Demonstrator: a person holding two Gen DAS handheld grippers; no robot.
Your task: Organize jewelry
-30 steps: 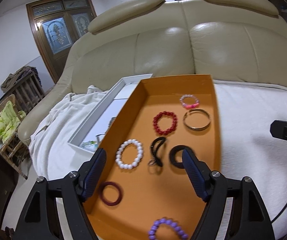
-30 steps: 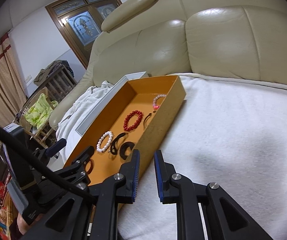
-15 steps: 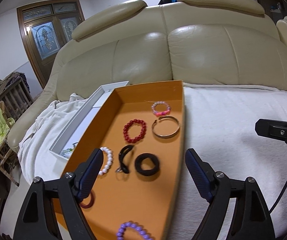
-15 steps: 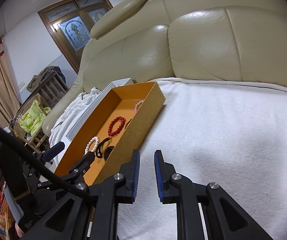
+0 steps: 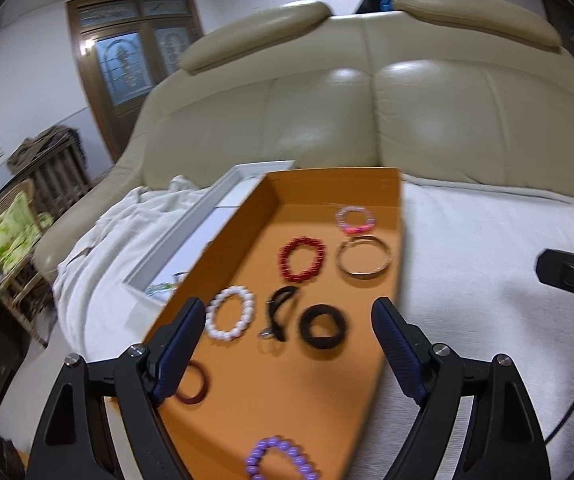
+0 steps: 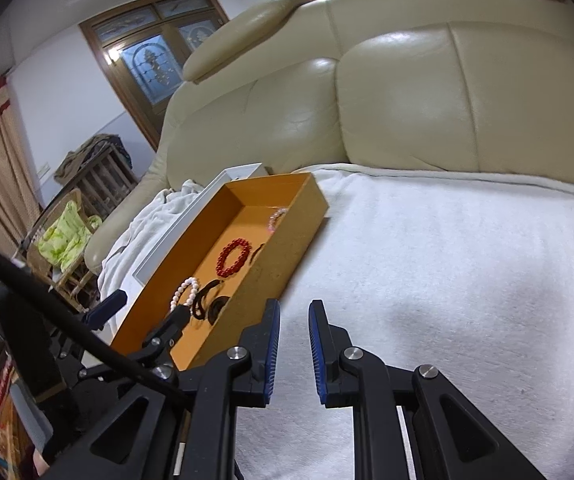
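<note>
A white blanket (image 6: pixel 467 280) covers the seat of a beige leather sofa (image 5: pixel 407 100); a wooden glazed door (image 5: pixel 135 60) stands behind the sofa's left end; a chair with green cloth (image 6: pixel 67 236) sits beside the armrest. An orange tray (image 5: pixel 287 392) lies on the blanket near its left edge, with a white tray (image 5: pixel 191 236) touching its left wall. In the orange tray: red bead bracelet (image 5: pixel 301 260), white bead bracelet (image 5: pixel 231 319), black band (image 5: pixel 323 327), metal bangle (image 5: pixel 363 257). Left tongs (image 5: pixel 287 344) hang over the orange tray, spread wide, empty; right tongs (image 6: pixel 294 344) over bare blanket, narrowly parted, empty.
</note>
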